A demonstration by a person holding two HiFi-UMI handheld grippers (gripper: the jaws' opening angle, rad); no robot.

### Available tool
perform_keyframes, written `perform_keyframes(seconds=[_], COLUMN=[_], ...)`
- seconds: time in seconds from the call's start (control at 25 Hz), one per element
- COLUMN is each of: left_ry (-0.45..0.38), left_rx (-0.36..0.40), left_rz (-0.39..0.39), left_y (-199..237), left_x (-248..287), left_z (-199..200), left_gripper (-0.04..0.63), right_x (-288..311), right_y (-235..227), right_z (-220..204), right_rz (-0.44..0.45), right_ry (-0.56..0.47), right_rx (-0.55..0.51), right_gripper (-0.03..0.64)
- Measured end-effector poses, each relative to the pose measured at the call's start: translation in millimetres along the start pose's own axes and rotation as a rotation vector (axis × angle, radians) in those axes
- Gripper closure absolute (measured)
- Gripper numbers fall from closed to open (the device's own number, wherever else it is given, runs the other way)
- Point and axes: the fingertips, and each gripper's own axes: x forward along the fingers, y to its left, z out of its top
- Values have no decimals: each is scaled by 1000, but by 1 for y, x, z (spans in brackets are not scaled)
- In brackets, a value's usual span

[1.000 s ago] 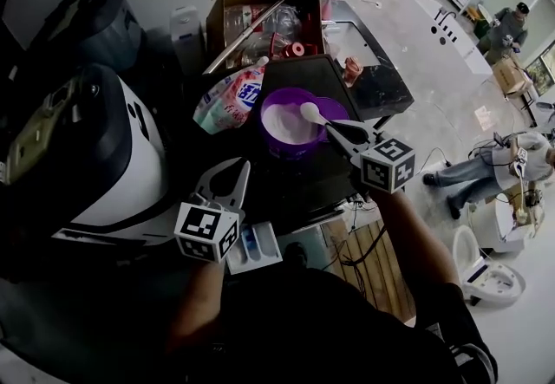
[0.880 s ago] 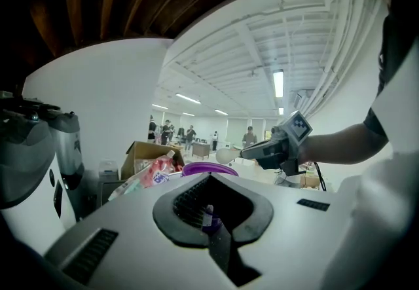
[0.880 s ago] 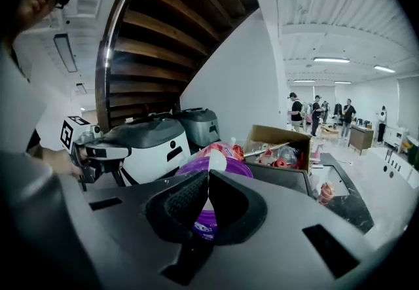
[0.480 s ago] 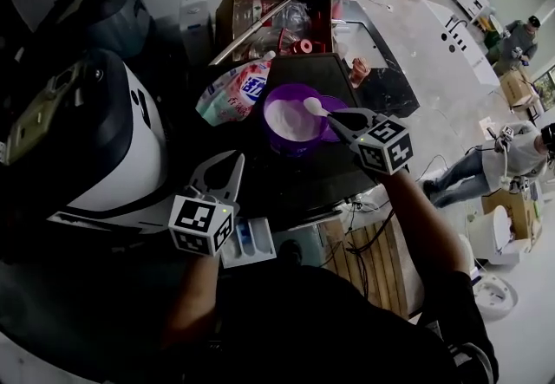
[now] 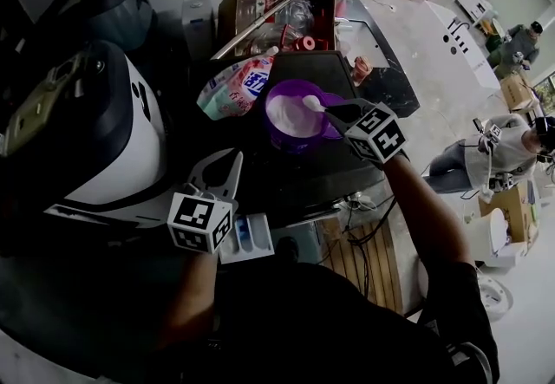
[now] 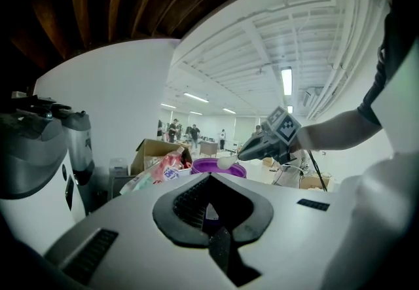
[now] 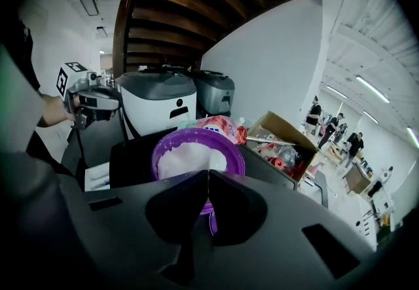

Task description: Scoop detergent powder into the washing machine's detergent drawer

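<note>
The spoon (image 5: 310, 102) is clamped by its handle in the closed fingers of the right gripper (image 5: 334, 112) and is held, heaped with white powder, over the purple bowl (image 5: 268, 116) on the bench (image 5: 303, 176). The left gripper (image 5: 218, 167) is held with fingers spread and empty, just beside the detergent drawer (image 5: 251, 239).

Dark tabletop (image 5: 303, 172), purple bowl (image 5: 279, 142) (white powder (image 5: 290, 118) inside), detergent bag (image 5: 232, 87) beside it

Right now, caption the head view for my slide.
Right gripper holds a spoon over the purple powder bowl; left gripper hovers open near the detergent drawer.
</note>
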Motion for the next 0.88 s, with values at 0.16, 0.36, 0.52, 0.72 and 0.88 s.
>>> perform_keyframes(seconds=[0.16,0.36,0.52,0.72,0.88], left_ry=[1,3,6,6,8], left_rx=[-6,-8,-16,-28,-34], left_rz=[-7,-9,-5,1,6], left_y=[-2,-2,-2,1,4], left_x=[-1,-2,-3,-6,-7], left_z=[-3,-7,-10,-13,-16], left_gripper=[588,588,588,588,588], right_x=[6,15,23,34,40], right_y=[2,-1,2,5,8], right_z=[-3,-11,-14,-13,-17], right_rz=[-3,-11,4,11,14], right_ry=[80,186,266,337,386], right_rx=[-95,-222,-321,-436,-512], right_gripper=[597,597,597,597,597])
